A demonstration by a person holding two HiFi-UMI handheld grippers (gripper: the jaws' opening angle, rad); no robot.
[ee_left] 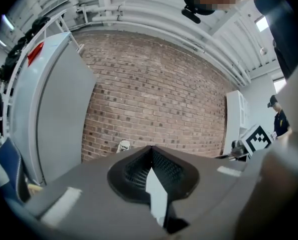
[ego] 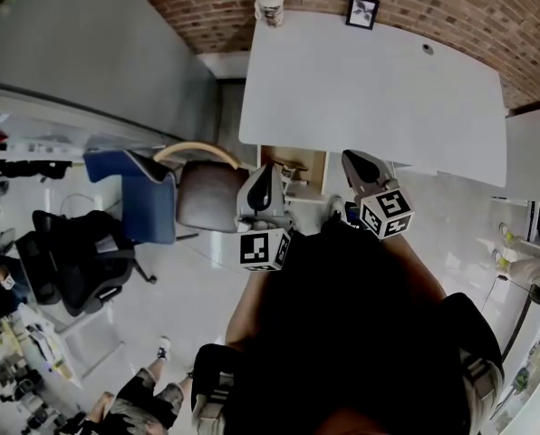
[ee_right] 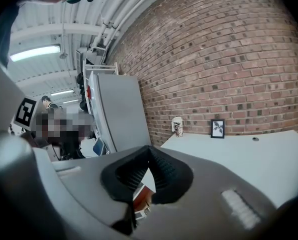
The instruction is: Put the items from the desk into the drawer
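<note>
A white desk point(ego: 370, 89) stands against the brick wall. At its far edge are a paper cup point(ego: 270, 5) and a small black picture frame point(ego: 361, 12). Under the desk's near edge a wooden drawer point(ego: 299, 163) stands open. My left gripper point(ego: 263, 174) hangs in front of the drawer with its jaws shut and nothing in them. My right gripper point(ego: 354, 159) is beside it at the desk's near edge, jaws together and empty. The left gripper view looks level past the shut gripper point(ee_left: 151, 148) at the cup point(ee_left: 123, 146). Beyond the right gripper point(ee_right: 149, 148) are the cup point(ee_right: 177, 126) and the frame point(ee_right: 218, 128).
A brown chair with a curved wooden arm point(ego: 207, 193) stands left of the drawer, a blue chair point(ego: 130, 198) and a black office chair point(ego: 75, 261) further left. A grey cabinet point(ego: 89, 53) flanks the desk. A person's legs point(ego: 143, 397) show at lower left.
</note>
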